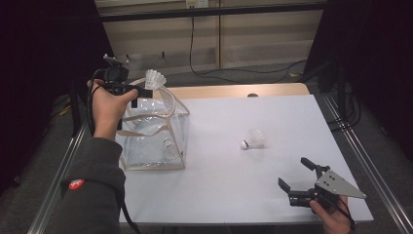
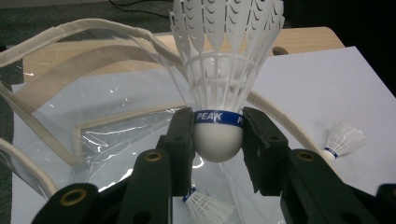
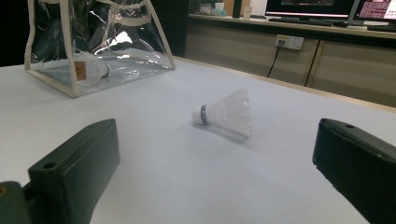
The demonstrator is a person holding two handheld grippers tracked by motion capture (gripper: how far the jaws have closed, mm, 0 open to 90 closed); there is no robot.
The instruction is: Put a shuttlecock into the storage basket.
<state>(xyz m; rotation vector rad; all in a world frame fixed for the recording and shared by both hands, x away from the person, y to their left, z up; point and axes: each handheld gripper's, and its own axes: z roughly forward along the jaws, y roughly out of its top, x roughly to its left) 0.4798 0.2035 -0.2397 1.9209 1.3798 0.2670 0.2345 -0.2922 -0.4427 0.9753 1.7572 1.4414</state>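
- The bag (image 1: 155, 131) I see is clear, glossy plastic film, edged with beige woven cloth tape.
- My left tool (image 2: 217, 140) has matt black plastic jaws; its shuttlecock (image 2: 223, 70) shows white plastic skirt and smooth cork.
- The desk (image 1: 272, 122) looks matt white, with a wood edge.

You held a white feathered shuttlecock (image 2: 218, 93) upright over the open mouth of the clear plastic bag (image 1: 146, 141), its rounded cork clamped at the blue band, feathers up. Another shuttlecock (image 2: 205, 207) lay inside the bag. A third shuttlecock (image 1: 253, 140) lay on its side on the white surface (image 1: 234, 185), well apart from the bag.
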